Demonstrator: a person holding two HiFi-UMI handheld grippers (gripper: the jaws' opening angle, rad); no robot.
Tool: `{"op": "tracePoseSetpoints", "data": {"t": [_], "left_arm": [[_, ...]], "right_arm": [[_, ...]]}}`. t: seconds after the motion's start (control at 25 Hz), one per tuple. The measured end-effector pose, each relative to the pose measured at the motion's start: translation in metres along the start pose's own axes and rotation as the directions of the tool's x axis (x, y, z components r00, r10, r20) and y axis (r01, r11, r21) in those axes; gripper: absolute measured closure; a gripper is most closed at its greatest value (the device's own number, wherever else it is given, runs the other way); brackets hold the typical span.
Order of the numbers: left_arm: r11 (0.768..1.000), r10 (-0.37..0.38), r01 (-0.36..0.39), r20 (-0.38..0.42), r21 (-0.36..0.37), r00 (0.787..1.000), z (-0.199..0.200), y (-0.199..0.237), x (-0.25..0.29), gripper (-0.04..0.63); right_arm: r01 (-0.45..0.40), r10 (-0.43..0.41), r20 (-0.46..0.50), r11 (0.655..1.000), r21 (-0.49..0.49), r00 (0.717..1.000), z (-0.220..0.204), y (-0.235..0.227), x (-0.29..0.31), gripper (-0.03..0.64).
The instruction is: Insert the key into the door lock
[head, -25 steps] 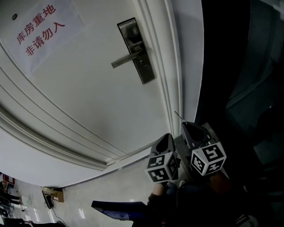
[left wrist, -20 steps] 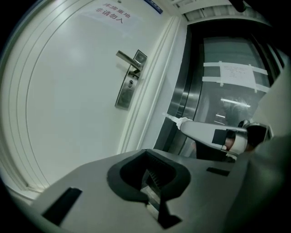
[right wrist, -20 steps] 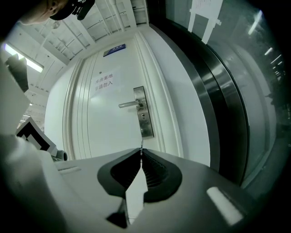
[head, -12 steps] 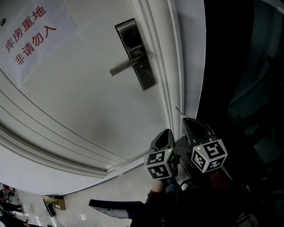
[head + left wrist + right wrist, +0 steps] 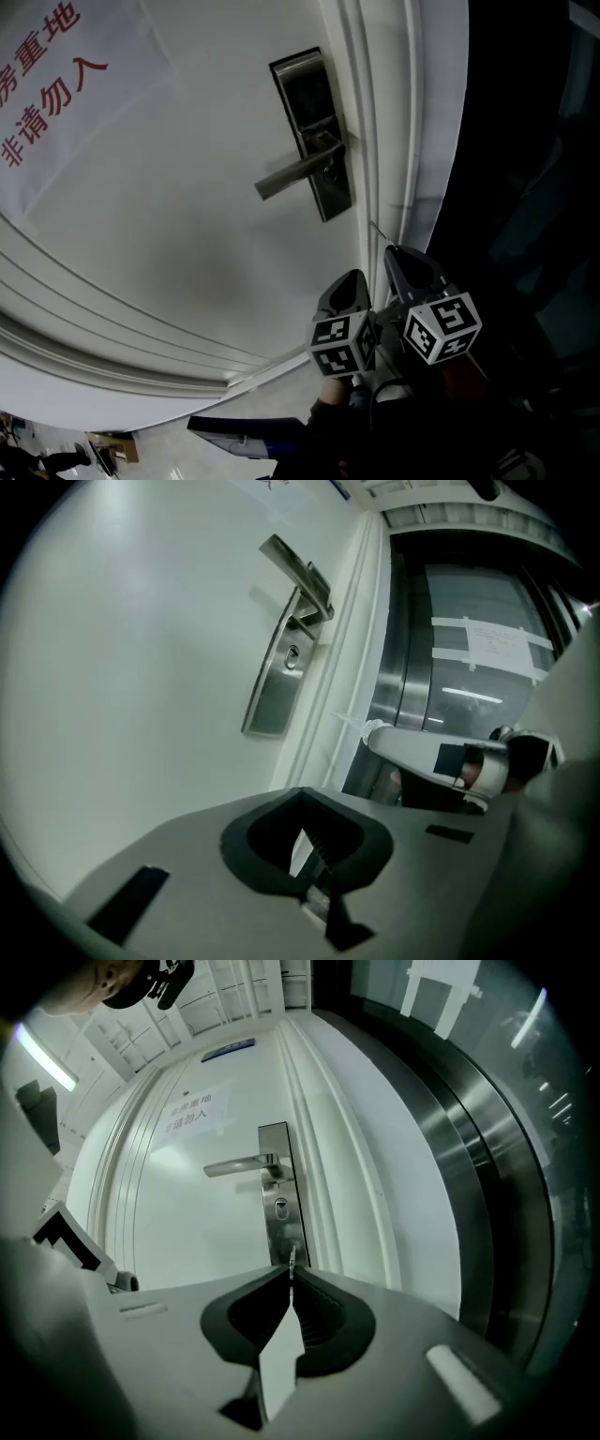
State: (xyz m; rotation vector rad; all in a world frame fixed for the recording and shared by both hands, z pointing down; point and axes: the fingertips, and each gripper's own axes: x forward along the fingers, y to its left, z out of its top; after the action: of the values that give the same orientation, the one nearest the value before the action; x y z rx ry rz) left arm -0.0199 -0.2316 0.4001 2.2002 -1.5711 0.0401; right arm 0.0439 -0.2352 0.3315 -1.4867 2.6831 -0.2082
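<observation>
Gripping the key (image 5: 292,1258) in the right gripper (image 5: 292,1277), short of the door lock (image 5: 281,1237).

Clenched at the right gripper's jaws, with the key's thin blade poking out past the tips, aimed toward the lock and not touching it. Closed almost fully at the left gripper (image 5: 303,799) just beside, with only 1 sliver of light between the pads and nothing held. Beyond, facing a white door (image 5: 187,1232): 1 steel lever handle (image 5: 234,1166) above the keyhole (image 5: 280,1207), lock close to the door's edge, paper notice (image 5: 190,1116) with red characters farther left.
</observation>
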Motion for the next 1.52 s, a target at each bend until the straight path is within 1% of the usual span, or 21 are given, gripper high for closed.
{"op": "tracePoseSetpoints", "data": {"t": [0.2,0.48,0.6,0.68,0.76,0.84,0.92,1.0,1.08,1.16,1.24,1.32,1.4,1.44,1.52], "left_arm": [[1.0,-0.023,0.023,0.014,0.001,1.0,0.018,0.024,0.017,0.595],[0.998,-0.061,0.061,-0.006,0.017,0.998,0.03,0.047,0.034,0.595],[0.996,-0.085,0.086,-0.022,0.013,0.996,0.028,0.048,0.044,0.595],[0.995,-0.098,0.099,-0.019,0.012,0.995,0.032,0.046,0.049,0.595],[0.994,-0.106,0.106,-0.005,0.004,0.994,0.039,0.043,0.053,0.595],[0.994,-0.109,0.109,-0.013,-0.001,0.994,0.04,0.04,0.056,0.595],[0.994,-0.107,0.107,-0.028,0.01,0.994,0.04,0.037,0.059,0.595],[0.994,-0.106,0.106,-0.028,0.02,0.994,0.044,0.033,0.061,0.595],[0.993,-0.116,0.116,-0.018,0.008,0.993,0.048,0.029,0.063,0.595],[0.992,-0.127,0.127,-0.015,-0.012,0.992,0.049,0.026,0.065,0.595],[0.991,-0.134,0.134,-0.014,-0.028,0.991,0.045,0.025,0.066,0.595],[0.99,-0.134,0.134,-0.009,-0.034,0.991,0.044,0.025,0.067,0.595],[0.991,-0.127,0.127,-0.011,-0.037,0.992,0.042,0.026,0.069,0.595],[0.991,-0.125,0.124,-0.014,-0.041,0.992,0.041,0.027,0.069,0.595],[0.99,-0.127,0.126,-0.017,-0.057,0.992,0.04,0.028,0.07,0.595]], "right_arm": [[0.022,-0.022,0.01,1.0,0.004,1.0,0.001,0.0,0.033,0.604],[0.08,-0.081,0.035,0.997,0.006,0.996,0.005,-0.006,0.059,0.604],[0.082,-0.082,0.047,0.997,-0.01,0.996,0.009,-0.006,0.065,0.604],[0.07,-0.067,0.059,0.997,-0.045,0.996,0.016,-0.006,0.067,0.604],[0.053,-0.046,0.068,0.993,-0.102,0.997,0.027,-0.006,0.068,0.604],[0.032,-0.022,0.068,0.988,-0.152,0.997,0.036,-0.007,0.069,0.604],[0.005,0.008,0.063,0.98,-0.201,0.998,0.046,-0.007,0.069,0.604],[-0.022,0.04,0.06,0.962,-0.271,0.997,0.056,-0.005,0.068,0.604],[-0.042,0.068,0.06,0.933,-0.358,0.996,0.064,-0.001,0.07,0.604],[-0.046,0.079,0.056,0.896,-0.442,0.995,0.068,0.002,0.072,0.604],[-0.045,0.081,0.042,0.842,-0.537,0.996,0.068,0.004,0.074,0.604],[-0.047,0.086,0.03,0.766,-0.641,0.996,0.068,0.007,0.075,0.604],[-0.035,0.081,0.028,0.681,-0.731,0.996,0.068,0.01,0.075,0.604],[-0.023,0.075,0.032,0.634,-0.773,0.997,0.067,0.011,0.075,0.606],[0.005,0.066,0.046,0.519,-0.855,0.997,0.067,0.014,0.076,0.606]]}}
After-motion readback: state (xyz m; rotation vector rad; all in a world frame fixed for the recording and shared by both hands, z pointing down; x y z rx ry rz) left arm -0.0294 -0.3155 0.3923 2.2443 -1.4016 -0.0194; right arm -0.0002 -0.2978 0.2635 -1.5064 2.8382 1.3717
